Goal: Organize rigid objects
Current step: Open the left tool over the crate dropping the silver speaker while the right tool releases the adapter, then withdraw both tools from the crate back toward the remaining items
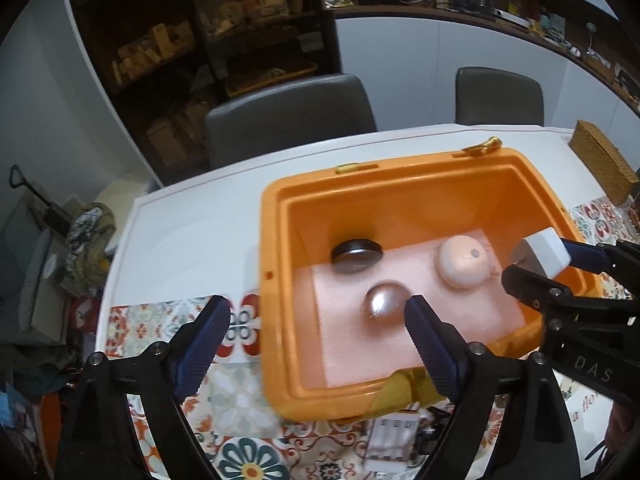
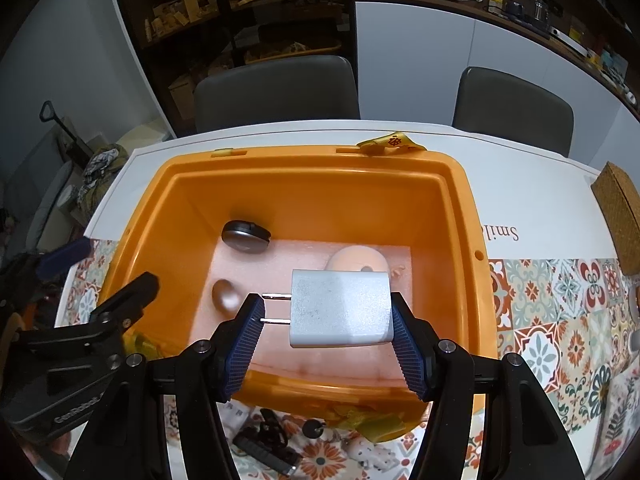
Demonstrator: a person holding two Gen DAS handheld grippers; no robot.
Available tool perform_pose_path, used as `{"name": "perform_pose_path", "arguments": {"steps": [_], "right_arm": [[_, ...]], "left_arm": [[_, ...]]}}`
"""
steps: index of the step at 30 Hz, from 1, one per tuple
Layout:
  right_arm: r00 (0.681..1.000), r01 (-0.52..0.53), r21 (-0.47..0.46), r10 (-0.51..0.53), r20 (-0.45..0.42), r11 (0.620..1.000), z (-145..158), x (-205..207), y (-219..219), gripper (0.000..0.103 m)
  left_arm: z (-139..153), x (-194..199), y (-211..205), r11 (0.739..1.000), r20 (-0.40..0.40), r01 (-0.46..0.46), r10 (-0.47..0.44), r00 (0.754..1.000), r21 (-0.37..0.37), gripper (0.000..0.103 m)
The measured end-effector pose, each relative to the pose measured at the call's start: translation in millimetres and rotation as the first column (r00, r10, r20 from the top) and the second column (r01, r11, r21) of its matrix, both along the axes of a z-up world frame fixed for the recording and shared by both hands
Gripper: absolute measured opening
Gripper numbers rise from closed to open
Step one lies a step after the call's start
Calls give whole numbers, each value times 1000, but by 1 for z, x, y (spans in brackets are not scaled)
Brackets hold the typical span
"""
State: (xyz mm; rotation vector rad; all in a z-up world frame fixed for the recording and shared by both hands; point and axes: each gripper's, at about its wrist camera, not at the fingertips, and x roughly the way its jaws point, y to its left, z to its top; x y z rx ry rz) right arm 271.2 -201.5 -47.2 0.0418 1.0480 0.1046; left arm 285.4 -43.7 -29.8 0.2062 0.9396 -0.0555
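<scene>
Right wrist view is showing three items already lying in the orange bin (image 2: 460, 208); right claw (image 2: 326, 312) is gripping a white charger (image 2: 340, 308) above it, left claw (image 1: 318, 320) hanging released; small items are waiting on the counter (image 2: 520, 200).

One orange bin (image 2: 460, 216) sits on the surface (image 2: 520, 184). Inside it lie three things: one black mouse (image 2: 246, 236), one silver ball (image 2: 226, 295) and one peach round case (image 2: 356, 262). One white plug (image 2: 340, 310) with two metal prongs (image 2: 276, 309) hangs above the bin. Two grey chairs (image 2: 276, 92) stand behind the surface. One woven box (image 2: 620, 216) rests at the right edge. Two claws (image 2: 324, 344) are in view.
</scene>
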Motion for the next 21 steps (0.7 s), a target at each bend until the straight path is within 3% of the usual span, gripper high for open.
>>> {"name": "perform_pose_path", "arguments": {"steps": [3, 10, 14, 21], "right_arm": [[1000, -2, -1, 2, -3, 1000, 0, 0, 2, 62], [1000, -14, -6, 14, -4, 1000, -1, 0, 9, 62], [1000, 3, -4, -3, 10, 1000, 1, -2, 10, 79], [999, 16, -23, -15, 45, 1000, 13, -15, 8, 79]], "left_arm": [[1, -2, 6, 999, -4, -33, 33, 999, 11, 95], [-1, -8, 19, 997, -24, -74, 73, 997, -27, 95], [-1, -14, 24, 995, -26, -91, 90, 996, -44, 95], [-1, -24, 30, 991, -29, -121, 119, 992, -64, 95]]}}
